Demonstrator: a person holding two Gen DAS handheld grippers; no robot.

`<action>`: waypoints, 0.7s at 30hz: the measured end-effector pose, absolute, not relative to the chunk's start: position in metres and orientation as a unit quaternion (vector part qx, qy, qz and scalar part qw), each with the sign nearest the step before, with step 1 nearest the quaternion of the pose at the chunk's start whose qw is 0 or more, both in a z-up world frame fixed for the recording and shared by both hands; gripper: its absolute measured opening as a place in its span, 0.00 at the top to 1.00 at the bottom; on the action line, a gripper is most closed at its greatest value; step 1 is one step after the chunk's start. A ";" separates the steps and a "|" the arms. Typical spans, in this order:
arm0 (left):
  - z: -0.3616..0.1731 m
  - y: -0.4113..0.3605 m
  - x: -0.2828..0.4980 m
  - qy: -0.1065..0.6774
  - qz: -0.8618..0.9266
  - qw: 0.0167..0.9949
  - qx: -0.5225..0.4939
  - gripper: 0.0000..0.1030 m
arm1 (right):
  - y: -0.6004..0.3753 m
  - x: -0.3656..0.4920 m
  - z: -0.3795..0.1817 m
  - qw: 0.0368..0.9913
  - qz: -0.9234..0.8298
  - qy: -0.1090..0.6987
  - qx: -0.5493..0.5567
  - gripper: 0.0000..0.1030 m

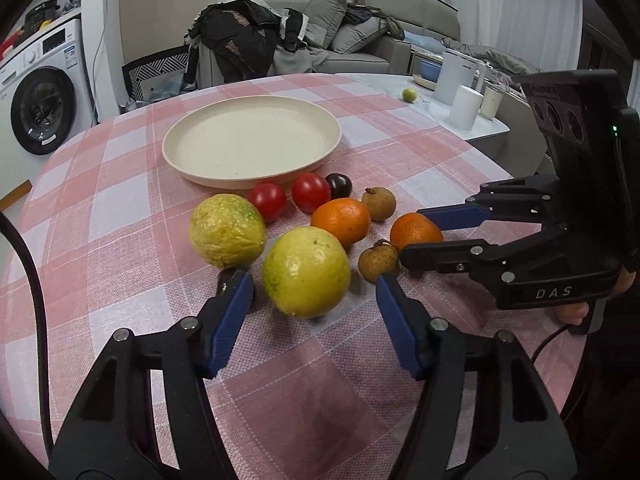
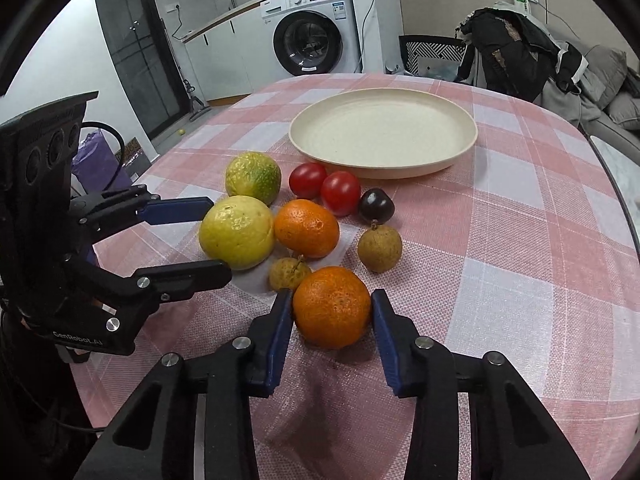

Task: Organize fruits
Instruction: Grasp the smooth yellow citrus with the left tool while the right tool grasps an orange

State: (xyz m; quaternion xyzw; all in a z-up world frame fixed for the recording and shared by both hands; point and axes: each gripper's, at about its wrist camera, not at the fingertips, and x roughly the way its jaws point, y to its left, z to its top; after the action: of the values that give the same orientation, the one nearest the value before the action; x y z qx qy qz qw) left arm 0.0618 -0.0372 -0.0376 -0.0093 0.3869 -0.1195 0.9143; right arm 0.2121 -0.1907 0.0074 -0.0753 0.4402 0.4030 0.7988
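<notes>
The near orange (image 2: 331, 306) is being bracketed by the right gripper (image 2: 332, 312), its fingers spread just beside the peel; the near lemon (image 1: 306, 272) is being straddled by the widely opened left gripper (image 1: 314, 290); the remaining fruits are being left clustered before the cream plate (image 1: 252, 142) on the checked tablecloth (image 1: 400, 148).

Right gripper (image 1: 408, 236) reads "DAS"; left gripper (image 2: 216, 236) "GenRobot.AI".

Table covering: pink checked tablecloth (image 1: 120, 184).
Appliance: white washing machine (image 2: 316, 36), behind the table.
Seating: grey sofa (image 1: 360, 48) with cushions; dark clothes pile (image 1: 240, 36) beside it.
Side surface: white kettle (image 1: 456, 76), white cup (image 1: 464, 108).
</notes>
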 end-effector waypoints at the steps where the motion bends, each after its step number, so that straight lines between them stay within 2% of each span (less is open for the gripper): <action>1: -0.039 -0.039 0.063 0.388 -0.120 0.914 -0.008 0.39 | -0.192 0.212 0.008 0.800 0.403 0.438 -0.072 0.61; 6: -0.042 -0.044 0.072 0.397 -0.119 0.910 0.002 0.40 | -0.196 0.212 0.010 0.803 0.403 0.434 -0.066 0.61; 11: -0.045 -0.044 0.079 0.400 -0.110 0.910 0.004 0.54 | -0.198 0.212 0.011 0.804 0.404 0.432 -0.065 0.61; 21: -0.042 -0.040 0.076 0.385 -0.115 0.916 -0.003 0.55 | -0.201 0.211 0.012 0.804 0.407 0.429 -0.061 0.61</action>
State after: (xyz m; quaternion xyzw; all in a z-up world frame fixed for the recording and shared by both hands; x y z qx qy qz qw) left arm 0.0765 -0.0400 -0.0419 -0.0034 0.3852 -0.1154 0.9156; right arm 0.2106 -0.2015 0.0119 -0.0609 0.4294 0.4065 0.8042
